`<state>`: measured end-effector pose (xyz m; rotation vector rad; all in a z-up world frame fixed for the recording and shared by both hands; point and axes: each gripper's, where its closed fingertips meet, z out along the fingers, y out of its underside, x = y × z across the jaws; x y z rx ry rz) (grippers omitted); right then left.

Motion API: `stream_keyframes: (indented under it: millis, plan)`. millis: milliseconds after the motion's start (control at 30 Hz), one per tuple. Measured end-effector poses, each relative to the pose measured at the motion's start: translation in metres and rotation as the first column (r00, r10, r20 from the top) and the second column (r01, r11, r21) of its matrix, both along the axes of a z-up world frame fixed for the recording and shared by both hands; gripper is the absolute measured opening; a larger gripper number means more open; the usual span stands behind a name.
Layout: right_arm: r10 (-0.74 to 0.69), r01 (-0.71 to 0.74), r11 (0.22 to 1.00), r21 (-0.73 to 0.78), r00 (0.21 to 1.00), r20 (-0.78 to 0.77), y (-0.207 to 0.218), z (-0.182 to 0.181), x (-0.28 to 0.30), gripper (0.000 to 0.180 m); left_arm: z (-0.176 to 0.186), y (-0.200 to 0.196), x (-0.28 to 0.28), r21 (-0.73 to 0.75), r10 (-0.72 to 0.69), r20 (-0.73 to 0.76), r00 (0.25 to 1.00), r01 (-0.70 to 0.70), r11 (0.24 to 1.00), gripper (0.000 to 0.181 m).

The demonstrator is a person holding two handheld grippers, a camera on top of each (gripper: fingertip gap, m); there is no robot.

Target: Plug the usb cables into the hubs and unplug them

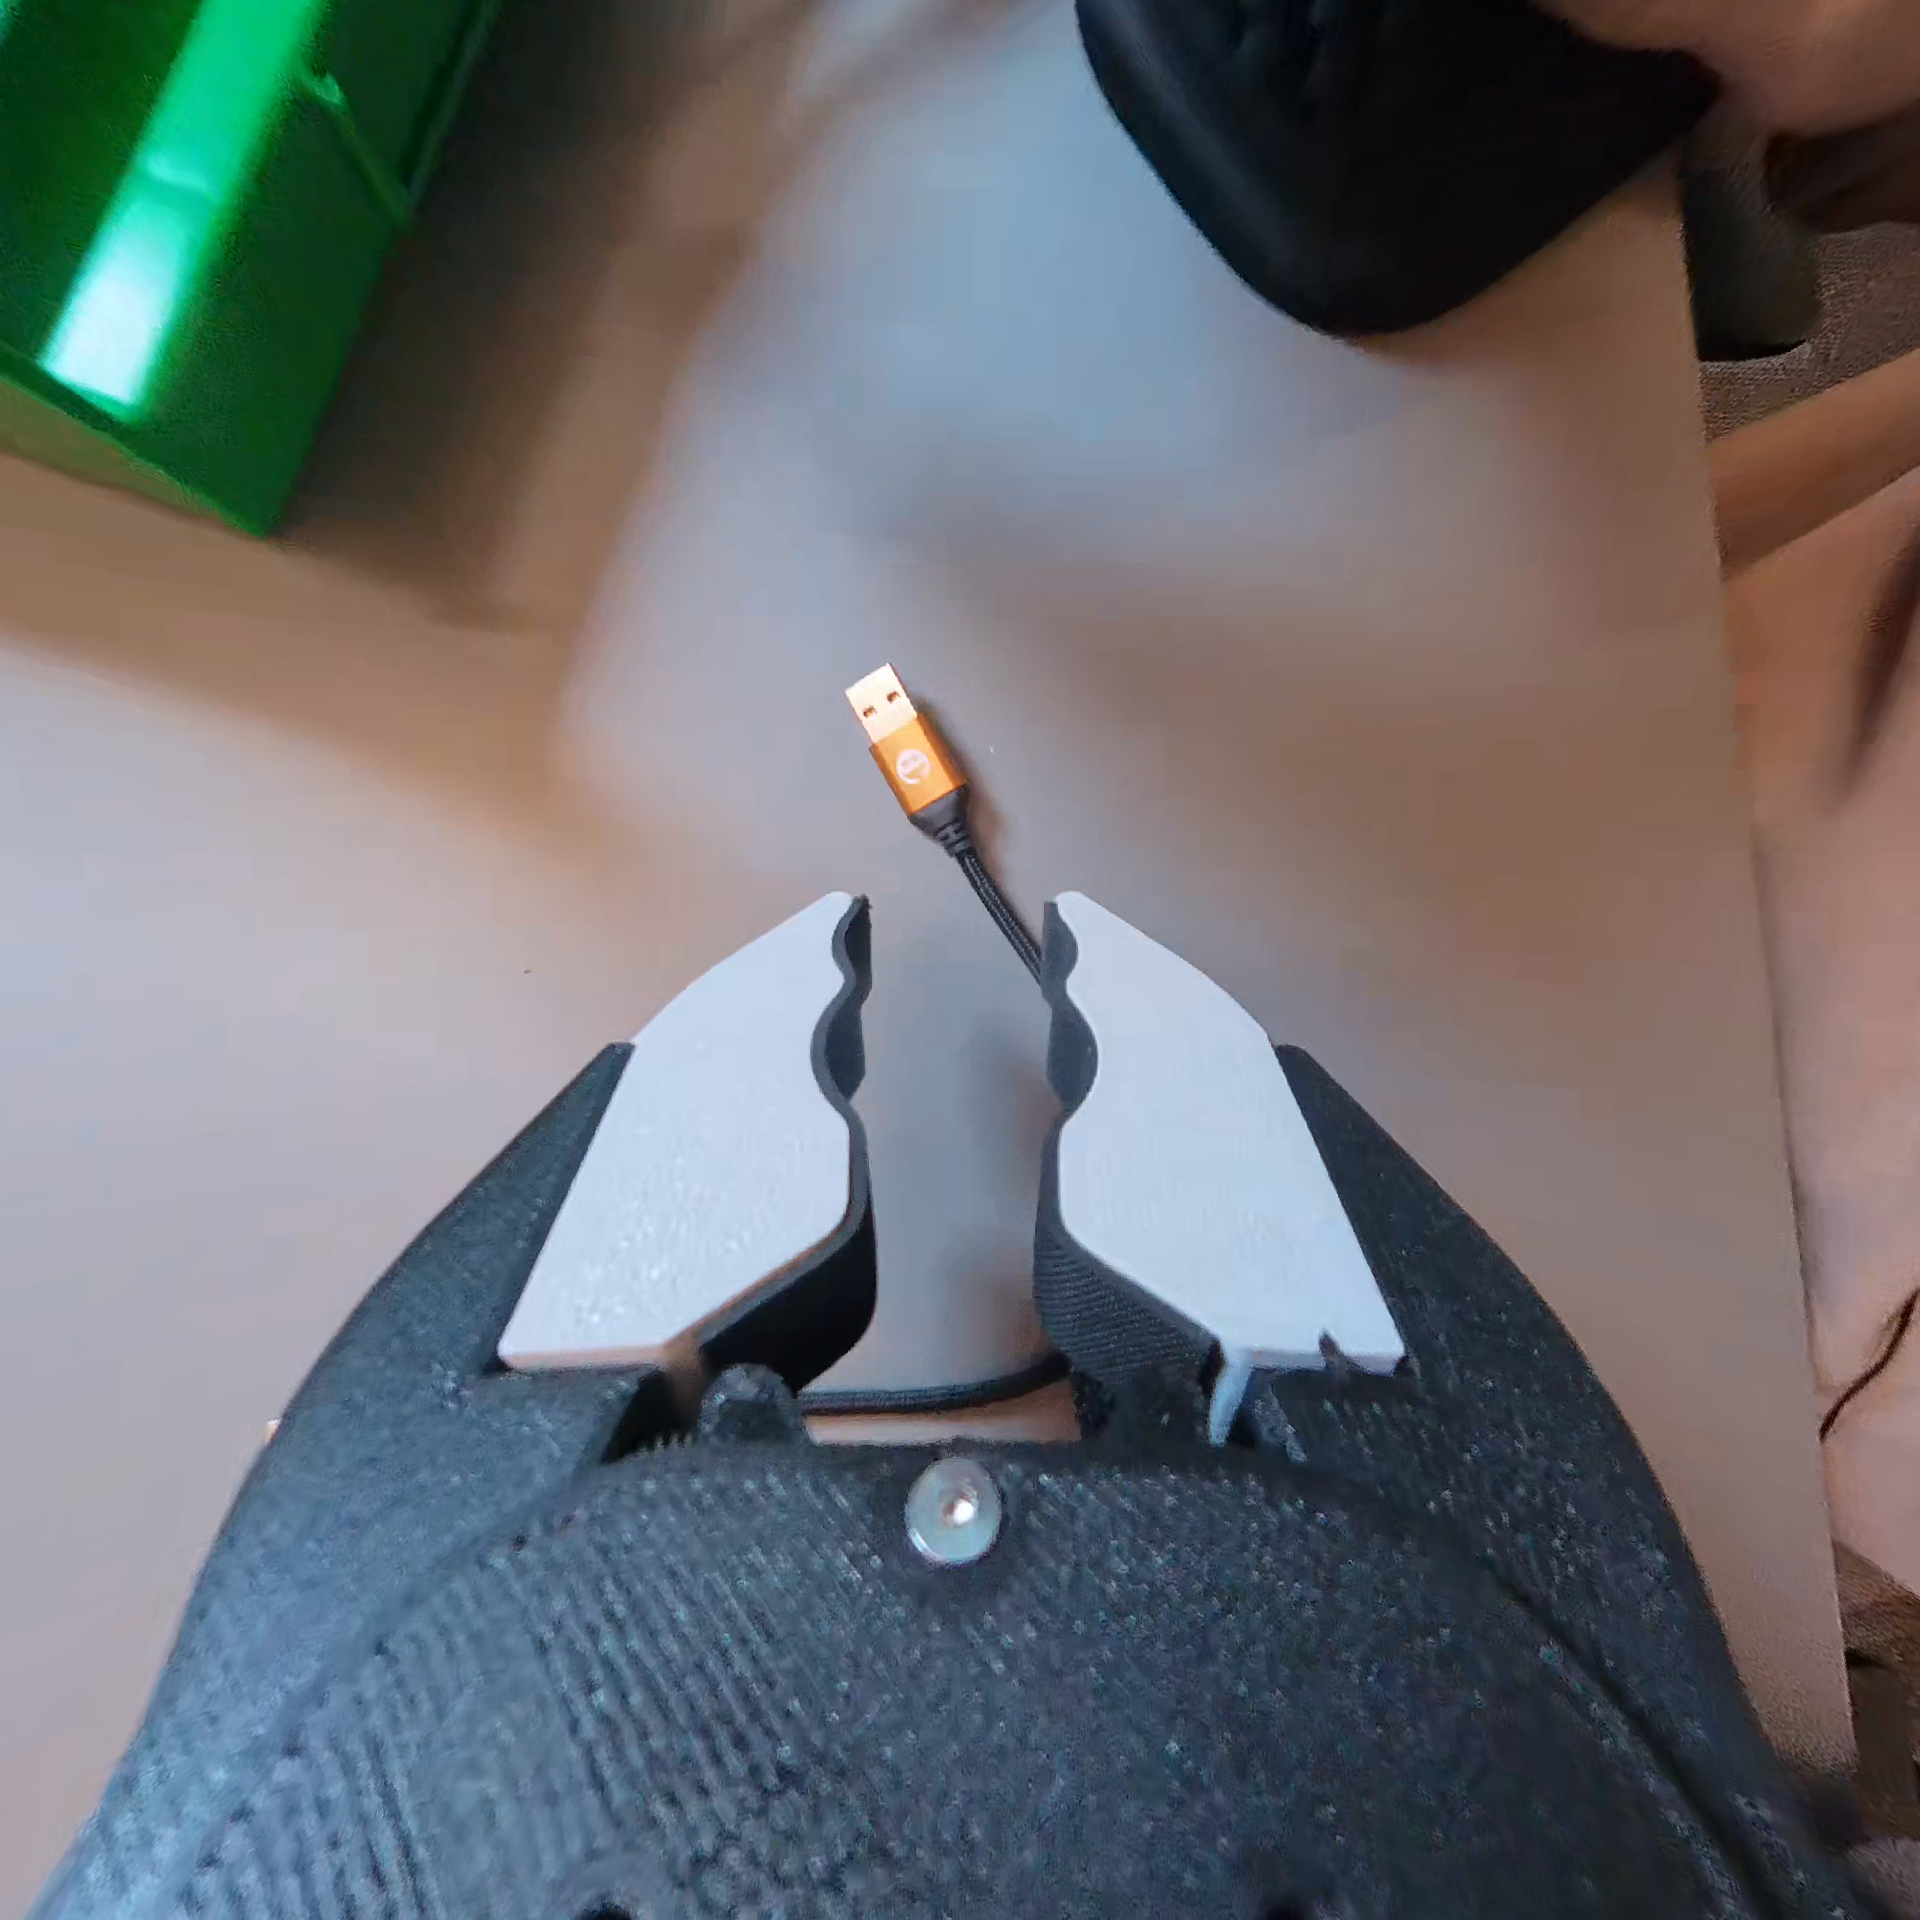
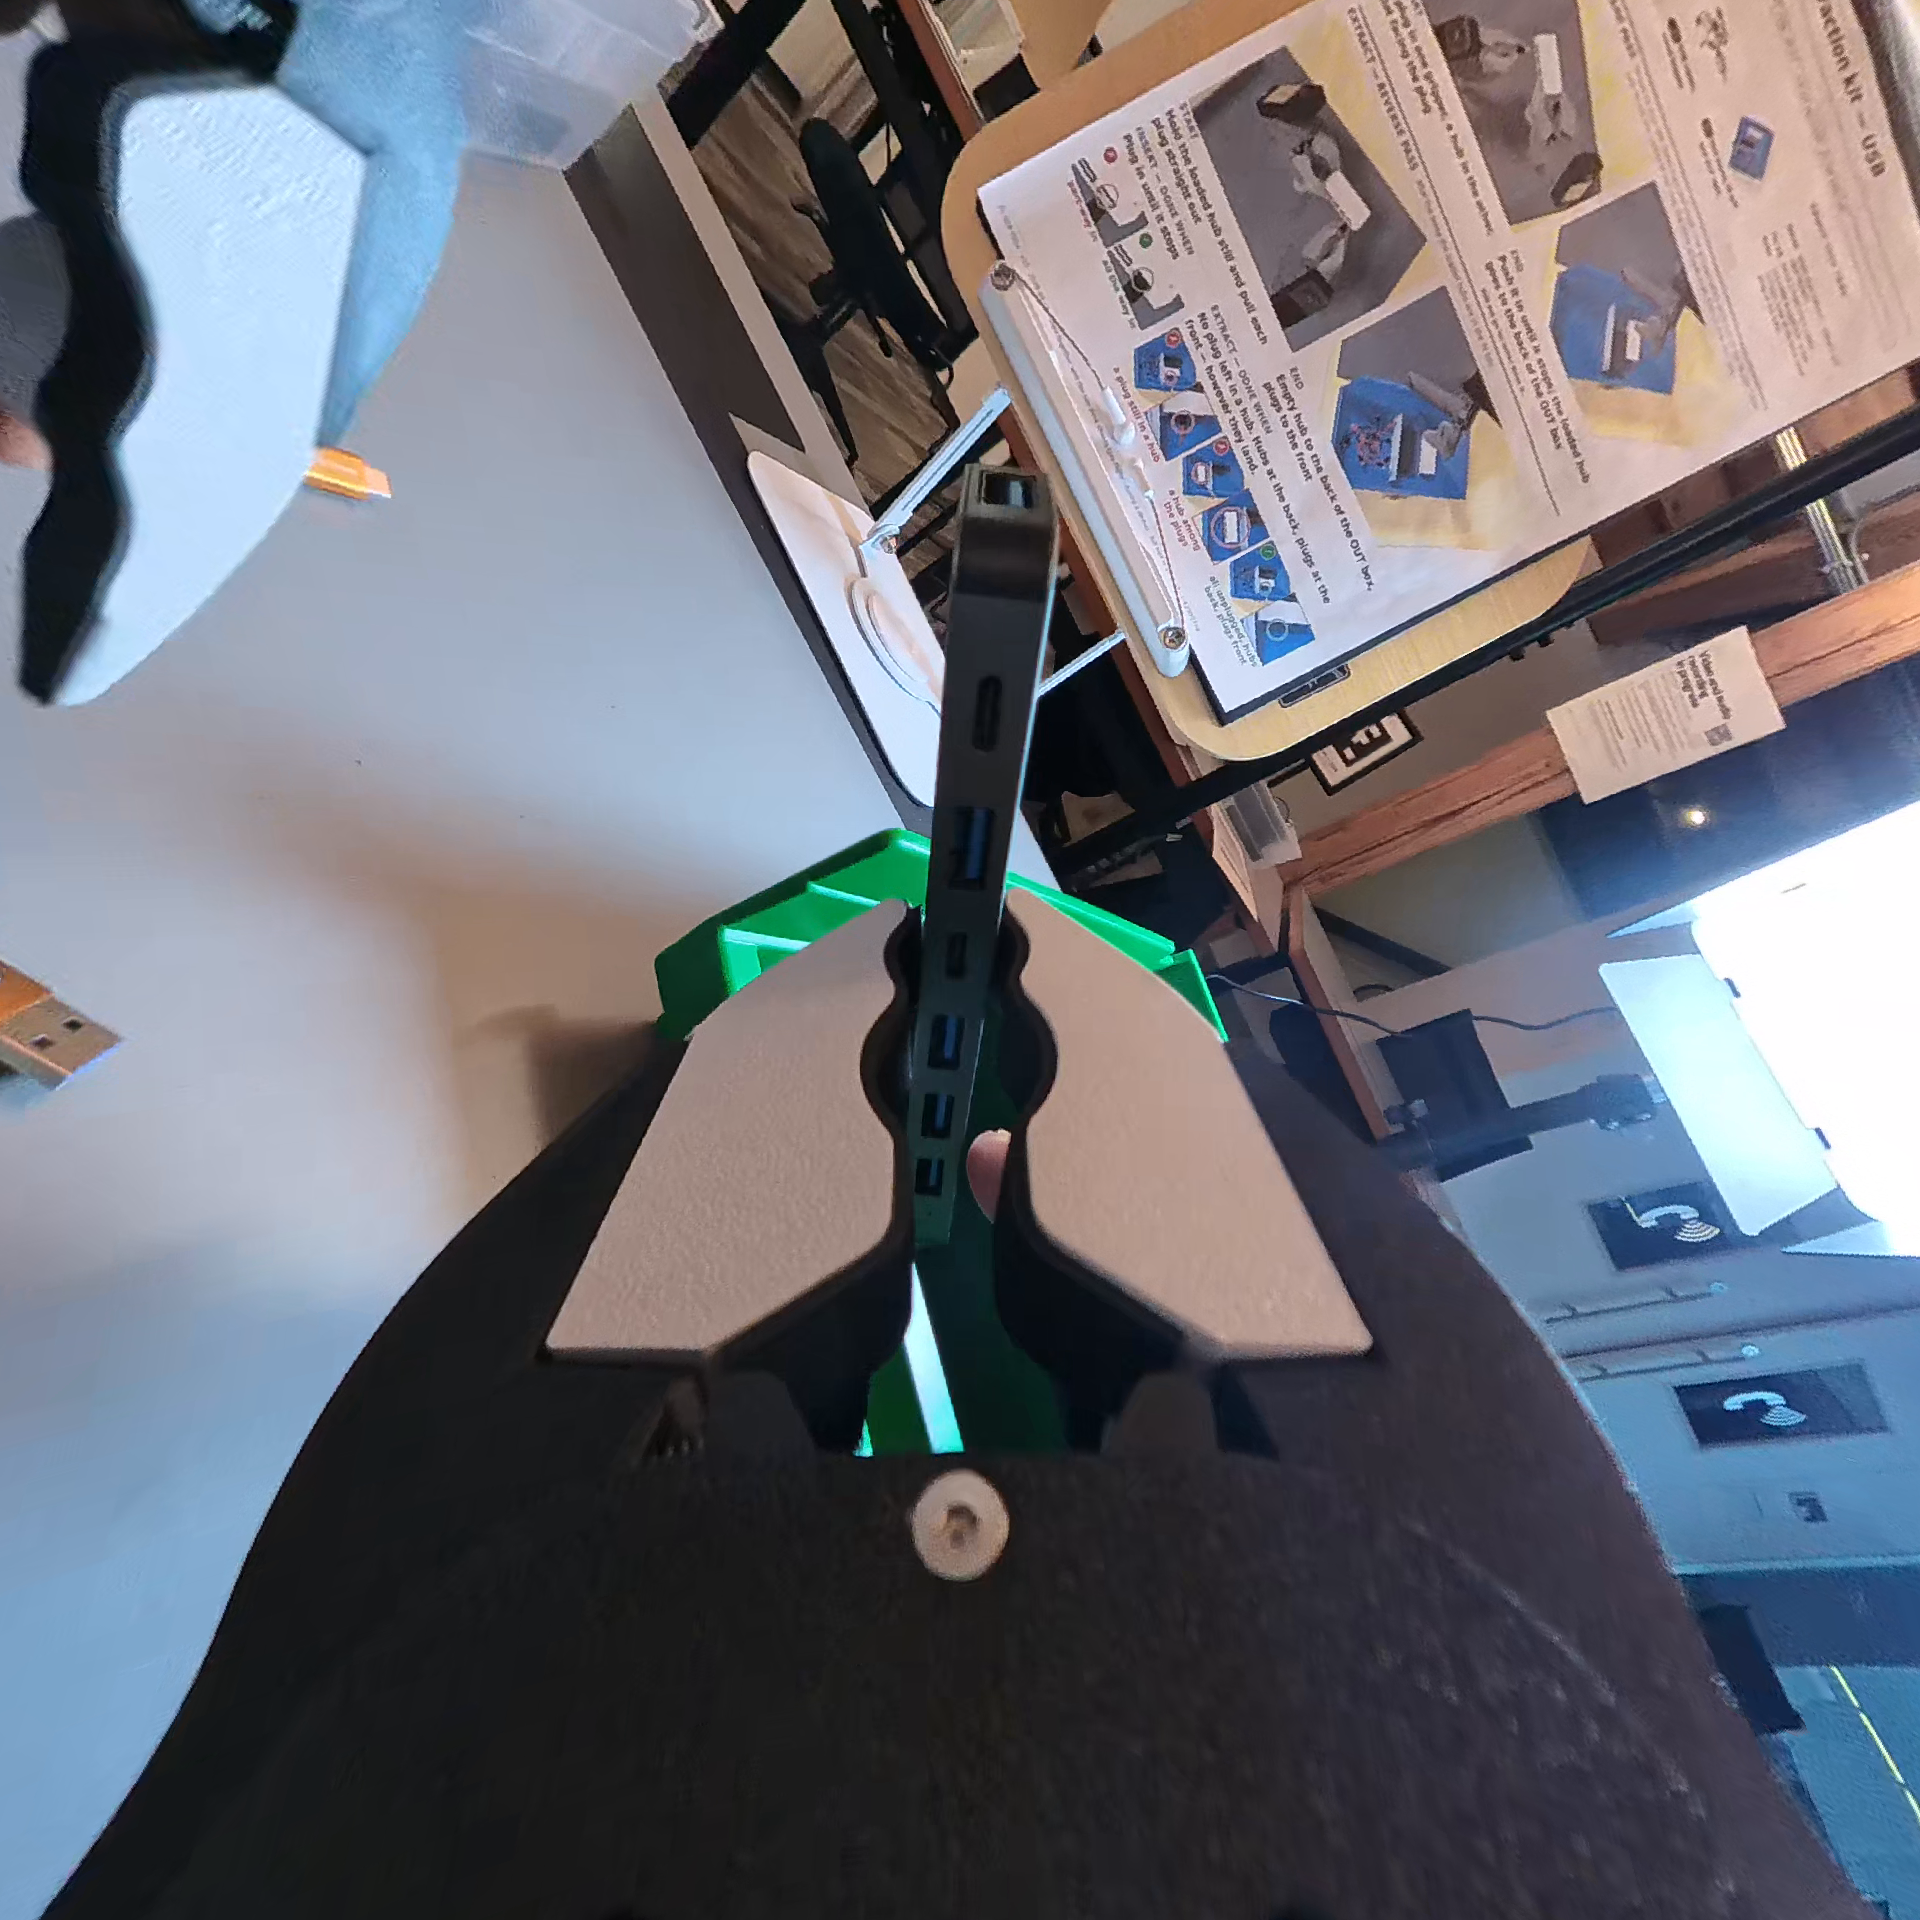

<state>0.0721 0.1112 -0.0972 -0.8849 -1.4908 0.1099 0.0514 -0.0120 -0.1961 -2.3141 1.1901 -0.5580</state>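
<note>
In the left wrist view an orange USB plug (image 1: 902,750) with a black braided cable (image 1: 992,904) lies on the pale table (image 1: 416,935), just ahead of my left gripper (image 1: 951,914). That gripper is open and empty; the cable runs under its right finger. My right gripper (image 2: 961,925) is shut on a slim dark grey hub (image 2: 992,623), which sticks out forward, its row of ports facing the camera. In the right wrist view the left gripper (image 2: 208,364) and the orange plug (image 2: 348,480) show at the upper left. Another USB plug (image 2: 52,1029) shows blurred at the left edge.
A green box (image 1: 177,239) stands at the far left; it also shows behind the right gripper (image 2: 769,951). The black right gripper body and a hand (image 1: 1382,156) are at the top right. An instruction sheet on a stand (image 2: 1403,312) with a white base (image 2: 821,520) stands at the table edge. Left tips to right tips: about 15 cm.
</note>
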Motion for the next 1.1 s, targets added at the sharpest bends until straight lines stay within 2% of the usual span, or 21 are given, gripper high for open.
stream_keyframes:
  millis: [133, 300, 367, 500, 567, 633, 700, 800, 967, 1100]
  plan:
    - [-0.006, 0.006, 1.000, -0.012, 1.000, 0.008, 0.004, -0.003, 0.001, 0.012, -0.025, -0.001, 0.013, -0.059, 0.057, 0.007, 0.998, -0.056, 0.997, 0.032]
    - [-0.008, 0.009, 1.000, -0.018, 1.000, 0.002, 0.004, 0.000, 0.003, 0.012, -0.033, 0.012, 0.018, 0.005, 0.152, -0.056, 0.987, -0.152, 0.988, 0.014]
    - [-0.009, 0.009, 1.000, -0.022, 1.000, -0.003, 0.005, 0.000, 0.004, 0.012, -0.033, 0.014, 0.018, 0.024, 0.173, -0.071, 0.982, -0.172, 0.985, 0.013]
    - [-0.003, 0.003, 1.000, -0.018, 1.000, 0.001, 0.006, -0.001, 0.004, 0.012, -0.034, 0.012, 0.014, 0.090, 0.136, -0.118, 0.984, -0.126, 0.988, 0.008]
    - [-0.005, 0.005, 1.000, 0.007, 1.000, 0.019, 0.006, -0.003, 0.004, 0.012, -0.026, 0.015, 0.001, 0.126, 0.140, -0.142, 0.980, -0.123, 0.984, 0.008]
    - [-0.029, 0.025, 0.997, 0.074, 0.998, 0.061, 0.009, -0.007, 0.004, 0.012, 0.000, 0.020, -0.014, 0.140, 0.187, -0.077, 0.979, -0.175, 0.975, 0.008]
    - [-0.069, 0.047, 0.983, 0.178, 0.990, 0.120, 0.013, -0.013, 0.001, 0.012, 0.030, 0.023, -0.033, 0.170, 0.233, -0.038, 0.972, -0.223, 0.960, 0.008]
    - [-0.180, 0.096, 0.929, 0.359, 0.961, 0.209, 0.020, -0.024, -0.008, 0.012, 0.058, 0.023, -0.050, 0.224, 0.247, -0.087, 0.965, -0.223, 0.949, 0.008]
    - [-0.258, 0.097, 0.906, 0.412, 0.898, 0.356, 0.021, -0.057, -0.025, 0.012, 0.054, 0.033, -0.054, 0.256, 0.233, -0.243, 0.942, -0.169, 0.952, 0.008]
    - [-0.255, 0.093, 0.911, 0.401, 0.893, 0.371, 0.016, -0.069, -0.037, 0.012, 0.035, 0.041, -0.058, 0.230, 0.243, -0.300, 0.923, -0.177, 0.957, 0.008]
